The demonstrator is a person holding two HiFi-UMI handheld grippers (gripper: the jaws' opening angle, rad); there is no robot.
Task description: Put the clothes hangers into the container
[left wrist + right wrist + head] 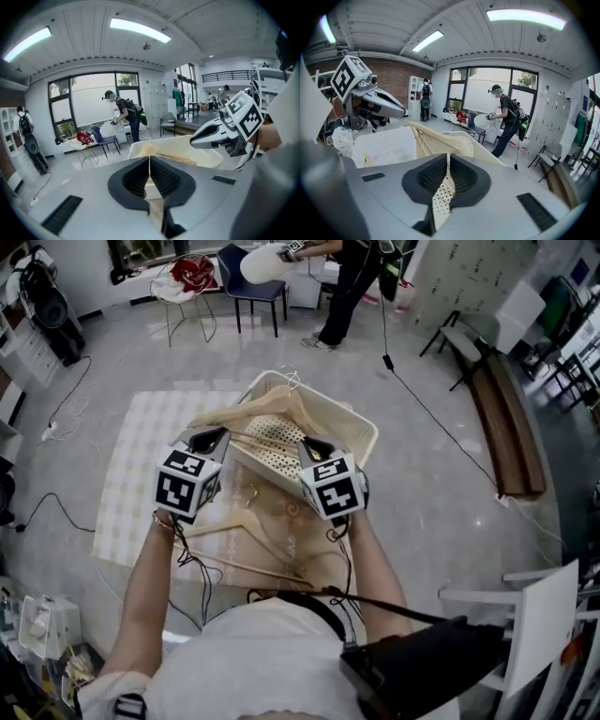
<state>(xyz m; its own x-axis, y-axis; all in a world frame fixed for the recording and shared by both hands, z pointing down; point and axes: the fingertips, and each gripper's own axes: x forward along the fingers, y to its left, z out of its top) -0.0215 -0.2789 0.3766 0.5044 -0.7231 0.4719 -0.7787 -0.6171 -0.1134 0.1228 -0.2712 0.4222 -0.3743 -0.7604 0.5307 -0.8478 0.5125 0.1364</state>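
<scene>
A cream perforated plastic basket (361, 430) is tilted up over a checked mat (141, 456). My left gripper (220, 439) is shut on the basket's near left rim, and a cream strip shows between its pads (159, 176). My right gripper (314, 446) is shut on the basket's perforated wall (440, 197), which runs between its closed jaws. A wooden hanger (272, 407) lies across the basket with its metal hook at the far rim. Two more wooden hangers (239, 521) lie on the mat under my arms. Each gripper view shows the other gripper beside the basket (187, 145).
A person (352, 287) stands at the back beside a blue chair (253, 282). A wooden bench (511, 427) runs along the right, and a white chair (534, 615) stands near right. Cables trail over the floor at the left.
</scene>
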